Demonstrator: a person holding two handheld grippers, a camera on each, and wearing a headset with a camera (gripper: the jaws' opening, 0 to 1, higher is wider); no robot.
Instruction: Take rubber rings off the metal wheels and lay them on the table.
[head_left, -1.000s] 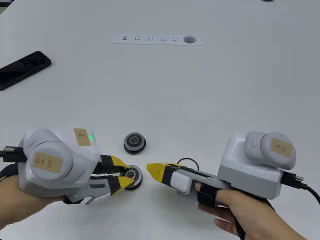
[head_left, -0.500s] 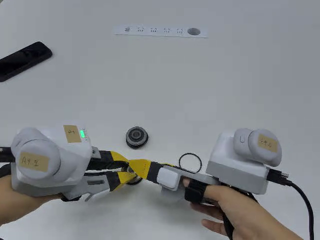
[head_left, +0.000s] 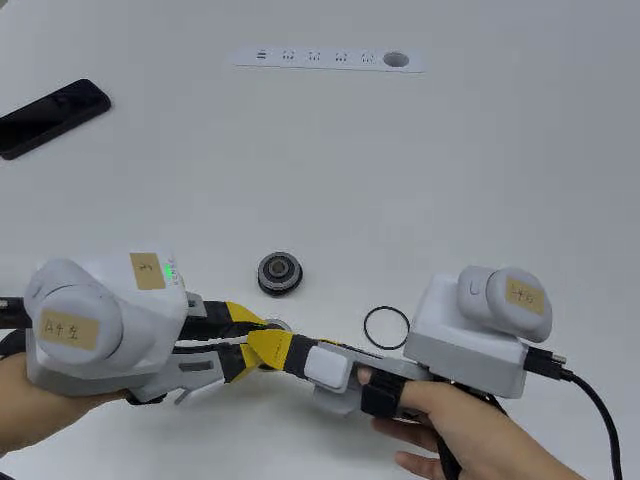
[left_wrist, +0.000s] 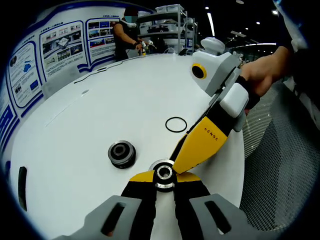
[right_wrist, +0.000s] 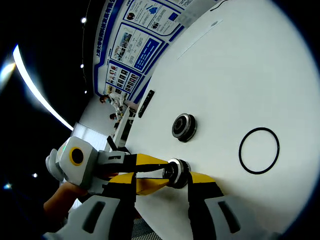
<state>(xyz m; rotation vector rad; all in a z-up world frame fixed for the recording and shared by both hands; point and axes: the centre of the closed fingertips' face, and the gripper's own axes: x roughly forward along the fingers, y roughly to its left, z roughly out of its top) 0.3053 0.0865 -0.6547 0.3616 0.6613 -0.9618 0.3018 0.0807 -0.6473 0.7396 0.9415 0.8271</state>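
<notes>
Two grippers meet at lower centre. Left gripper (left_wrist: 163, 176) is clamped on a wheel (right_wrist: 175, 171). Right gripper (head_left: 268, 346), apart a second ago, now touches its rim, closure unclear. One ring (head_left: 386, 327) lies centre-right, so the next removal looks imminent.

Head view: I'm high, behind the left gripper (head_left: 240, 340) and right gripper (head_left: 268, 346), looking forward and down; the table (head_left: 430, 170) runs to the frame top.
Left gripper view: low, very close, looking along the jaws; the right gripper enters from upper right.
Right gripper view: equally close, rolled, table slanting; the left gripper enters lower left.
Shared: all three catch the clamped wheel (left_wrist: 163, 173), second wheel (head_left: 279, 272) and loose ring (right_wrist: 239, 151).
</notes>
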